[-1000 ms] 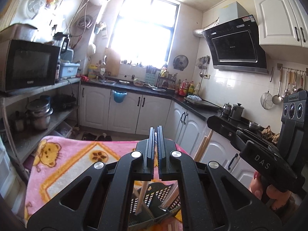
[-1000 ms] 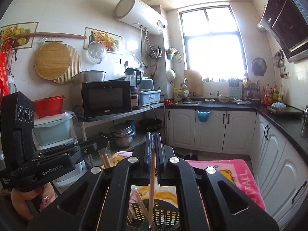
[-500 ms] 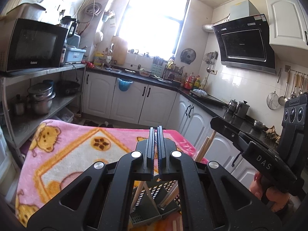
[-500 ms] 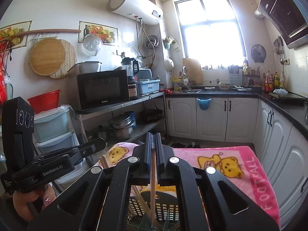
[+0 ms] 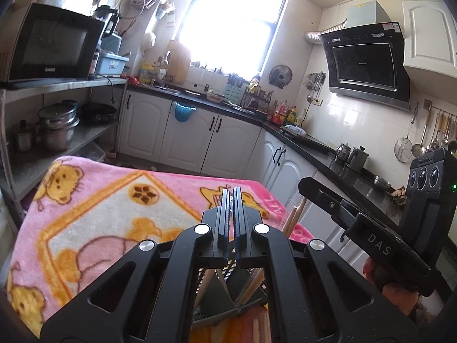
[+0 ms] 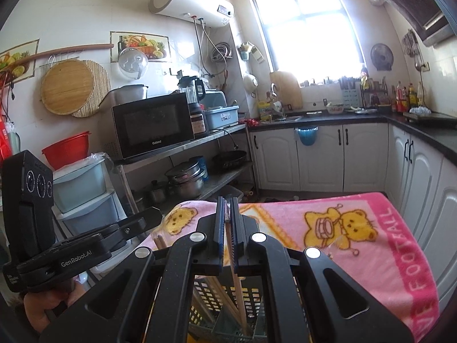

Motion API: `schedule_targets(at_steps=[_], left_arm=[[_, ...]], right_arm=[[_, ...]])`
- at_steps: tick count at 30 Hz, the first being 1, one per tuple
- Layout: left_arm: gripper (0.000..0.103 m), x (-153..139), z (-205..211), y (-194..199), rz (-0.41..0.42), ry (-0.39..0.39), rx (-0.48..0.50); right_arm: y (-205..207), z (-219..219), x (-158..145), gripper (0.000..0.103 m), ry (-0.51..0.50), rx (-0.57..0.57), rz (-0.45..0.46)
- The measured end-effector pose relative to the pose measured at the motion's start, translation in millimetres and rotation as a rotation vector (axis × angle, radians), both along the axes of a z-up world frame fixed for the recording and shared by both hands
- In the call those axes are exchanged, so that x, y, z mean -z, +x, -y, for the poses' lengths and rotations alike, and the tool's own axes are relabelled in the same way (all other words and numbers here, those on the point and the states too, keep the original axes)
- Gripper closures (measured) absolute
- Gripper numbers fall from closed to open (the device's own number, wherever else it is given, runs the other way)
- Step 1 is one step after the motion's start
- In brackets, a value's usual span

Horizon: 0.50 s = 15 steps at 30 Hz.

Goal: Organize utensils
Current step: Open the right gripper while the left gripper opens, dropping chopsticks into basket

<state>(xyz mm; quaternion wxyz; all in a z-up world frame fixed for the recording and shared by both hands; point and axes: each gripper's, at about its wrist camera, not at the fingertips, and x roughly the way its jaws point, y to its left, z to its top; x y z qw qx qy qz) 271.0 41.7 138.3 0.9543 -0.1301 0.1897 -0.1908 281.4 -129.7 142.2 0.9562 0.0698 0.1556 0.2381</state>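
One pink teddy-bear blanket (image 6: 357, 228) covers the work surface of a kitchen with white cabinets (image 5: 200, 140), a microwave (image 6: 154, 125) at 10 o'clock and a sunlit window at 12. At 6 o'clock a dark slotted utensil basket (image 6: 217, 294) holds wooden chopsticks. The right gripper (image 6: 227, 223) pinches one chopstick (image 6: 237, 285) standing in the basket; the left gripper (image 5: 231, 214) has its jaws closed together, nothing visibly between them.

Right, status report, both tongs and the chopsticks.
Right tongs shut on a chopstick, its tip down in the slotted basket. Left tongs shut, nothing seen held. Nothing blocking.
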Motion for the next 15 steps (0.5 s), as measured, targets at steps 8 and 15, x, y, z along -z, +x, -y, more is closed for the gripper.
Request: schedule_targets(at_steps=[8,15], left_arm=[[0.102,13.5,-4.5,-0.4,-0.038,-0.006,-0.018],[0.101,18.6,-7.5,-5.2,-0.052,-0.007,-0.034]], right_arm=[[-3.6,7.8,8.4,0.098,-0.021,0.034,-0.011],[-7.4,16.3,14.0,0.088,-0.033,0.052,-0.027]])
